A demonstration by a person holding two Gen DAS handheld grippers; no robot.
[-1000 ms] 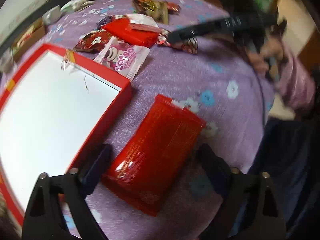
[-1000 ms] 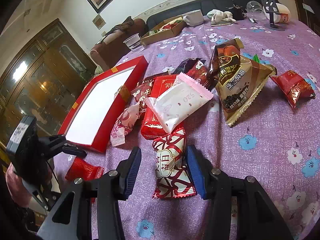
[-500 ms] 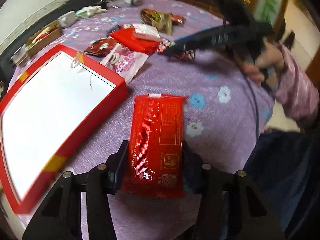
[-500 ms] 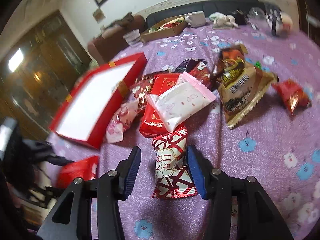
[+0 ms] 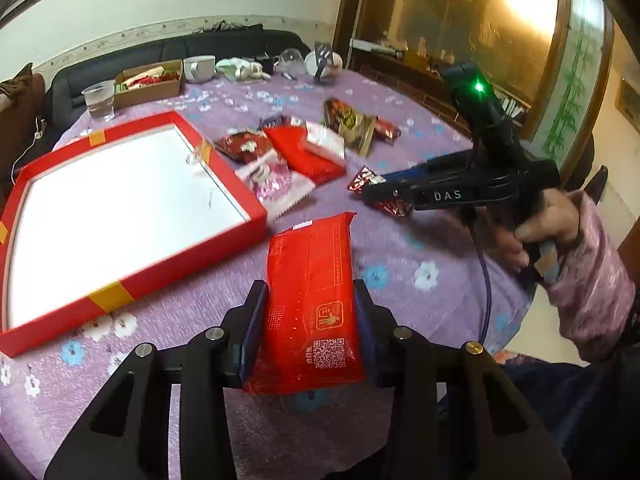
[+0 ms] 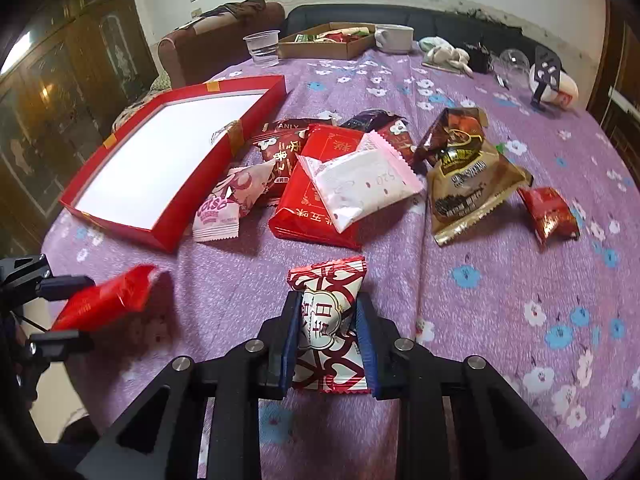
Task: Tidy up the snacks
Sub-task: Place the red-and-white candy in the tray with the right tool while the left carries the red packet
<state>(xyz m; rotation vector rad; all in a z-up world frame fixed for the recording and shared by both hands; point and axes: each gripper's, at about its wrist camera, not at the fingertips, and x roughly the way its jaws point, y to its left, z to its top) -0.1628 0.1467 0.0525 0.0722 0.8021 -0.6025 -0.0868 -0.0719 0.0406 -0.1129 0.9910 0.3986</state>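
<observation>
My left gripper (image 5: 308, 332) is shut on a flat red snack packet (image 5: 312, 300) and holds it lifted above the purple cloth, just right of the red box (image 5: 132, 288) with its white floor. My right gripper (image 6: 330, 344) is shut on a red-and-white heart-pattern packet (image 6: 330, 300), low over the cloth. In the right wrist view the left gripper and its red packet (image 6: 106, 298) show at the left edge. A pile of snack packets (image 6: 344, 184) lies beside the box (image 6: 176, 224).
A brown pouch (image 6: 468, 176) and a small red packet (image 6: 550, 210) lie to the right. At the far edge stand a plastic cup (image 6: 262, 46), a cardboard box (image 6: 328, 46), a mug (image 6: 394, 38) and clutter. The table's edge runs close in front of the grippers.
My left gripper closed on the red packet and lifted it off the cloth. My right gripper closed on the heart-pattern packet.
</observation>
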